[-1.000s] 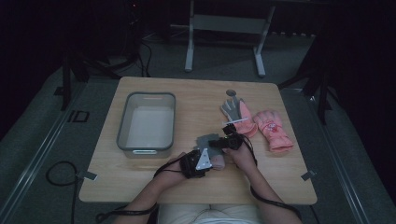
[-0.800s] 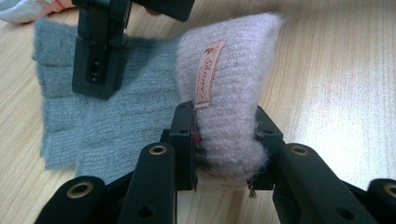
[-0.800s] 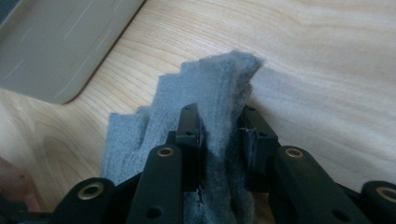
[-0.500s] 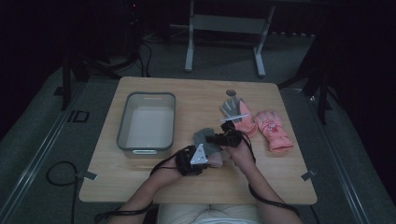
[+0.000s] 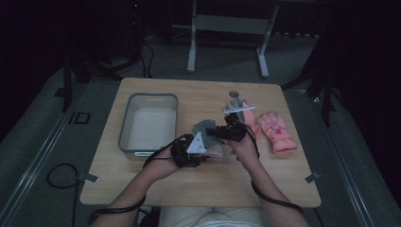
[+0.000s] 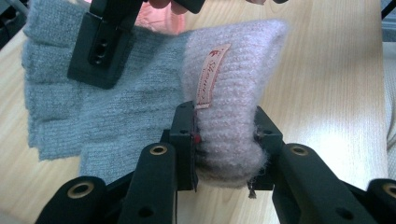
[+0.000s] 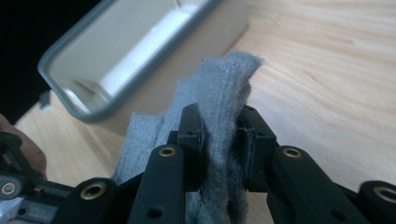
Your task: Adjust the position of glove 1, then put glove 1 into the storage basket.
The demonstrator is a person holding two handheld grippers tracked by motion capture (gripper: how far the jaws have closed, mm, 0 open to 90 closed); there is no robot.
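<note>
1. Surroundings: I see a grey rectangular bin [image 5: 147, 124] on the left half of the wooden table [image 5: 198, 187], a pink padded glove [image 5: 276, 132] lying flat on the right half, and a small metal stand [image 5: 234, 105] at the far centre. None of these lies between my two grippers.
2. Task item: a grey knit glove [image 6: 98, 112] with a pale pink ribbed cuff [image 6: 233, 116] and a sewn label [image 6: 212, 77] hangs above the table's near centre, just right of the bin.
3. Left gripper [image 6: 224, 144]: its jaws are clamped on the pink cuff, squeezing the knit between the pads. My left hand [image 5: 163, 158] reaches in from the near edge.
4. Right gripper [image 7: 222, 135]: its jaws have just been closing and now pinch a fold of the grey knit, the bin behind. My right hand [image 5: 243, 146] sits just right of the left, the grippers close together.
5. Setting: the room beyond is dark, with grey floor [image 5: 42, 142], cables and a metal frame [image 5: 227, 23] behind the table.
</note>
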